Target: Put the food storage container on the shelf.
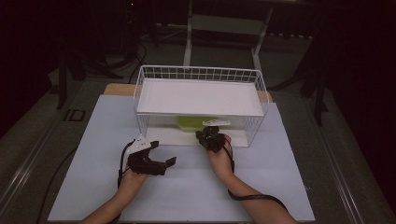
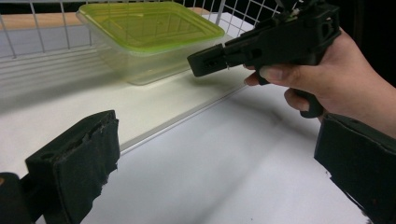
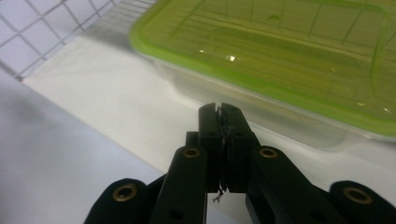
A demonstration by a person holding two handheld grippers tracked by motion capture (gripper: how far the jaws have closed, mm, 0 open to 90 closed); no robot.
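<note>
Right gripper view showed your right hand-held gripper (image 3: 219, 109) closed on nothing just short of the green-lidded plastic container (image 3: 280, 60), untouched on the wire rack's lower shelf (image 1: 164, 136), while your left hand-held gripper (image 1: 161, 156) waited wide over the table (image 1: 93, 177).

Dim room, lit table: that is what I get on my feeds.
Around the white wire basket (image 1: 198, 105) the high view falls to near-black and looks soft; its shelf shades the green-lidded container (image 3: 280, 51), whose lid shows small glints, and near jaws blur.
</note>
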